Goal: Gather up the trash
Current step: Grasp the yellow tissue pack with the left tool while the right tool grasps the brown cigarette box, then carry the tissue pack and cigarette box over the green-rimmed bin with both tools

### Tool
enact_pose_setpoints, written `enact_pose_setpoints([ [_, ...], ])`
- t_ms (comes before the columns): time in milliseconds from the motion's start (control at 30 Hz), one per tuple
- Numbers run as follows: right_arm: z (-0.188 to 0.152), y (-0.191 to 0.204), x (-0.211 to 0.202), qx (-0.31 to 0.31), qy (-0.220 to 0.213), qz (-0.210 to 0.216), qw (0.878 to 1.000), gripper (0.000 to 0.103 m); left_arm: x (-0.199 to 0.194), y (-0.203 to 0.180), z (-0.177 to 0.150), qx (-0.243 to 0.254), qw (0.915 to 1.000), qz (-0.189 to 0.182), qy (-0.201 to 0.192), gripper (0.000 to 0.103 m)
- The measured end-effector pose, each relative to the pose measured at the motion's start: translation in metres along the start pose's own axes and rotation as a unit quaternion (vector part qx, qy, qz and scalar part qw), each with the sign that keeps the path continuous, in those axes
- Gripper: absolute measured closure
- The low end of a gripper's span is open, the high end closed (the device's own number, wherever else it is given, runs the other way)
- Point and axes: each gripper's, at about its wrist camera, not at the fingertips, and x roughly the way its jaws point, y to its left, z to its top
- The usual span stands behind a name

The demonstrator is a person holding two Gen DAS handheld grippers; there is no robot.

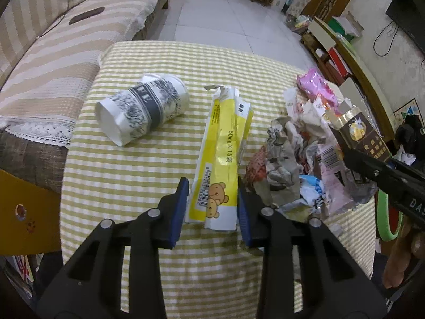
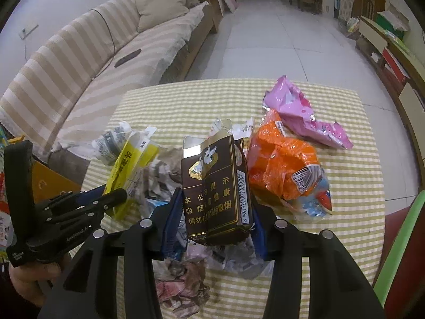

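The left gripper (image 1: 212,199) is clamped on the yellow box (image 1: 221,159) at frame centre, its far end resting on the checked tablecloth (image 1: 132,172). A paper cup (image 1: 143,109) lies on its side to the upper left; a heap of crumpled wrappers (image 1: 292,154) crowds the right. The right gripper (image 2: 215,212) is clamped on a brown cigarette pack (image 2: 215,186), raised above the heap. Only the right wrist view shows the orange bag (image 2: 281,170) and most of the pink bag (image 2: 300,111) behind it. A striped sofa (image 2: 93,61) and tiled floor (image 2: 265,40) lie beyond.
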Motion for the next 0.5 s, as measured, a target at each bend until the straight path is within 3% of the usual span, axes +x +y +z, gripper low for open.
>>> enact_pose_setpoints([
  [500, -0.024, 0.001, -0.067, 0.009, -0.048, 0.006, 0.999, 0.058, -0.064, -0.019, -0.012, 0.007, 0.9986, -0.003, -0.051, 0.07],
])
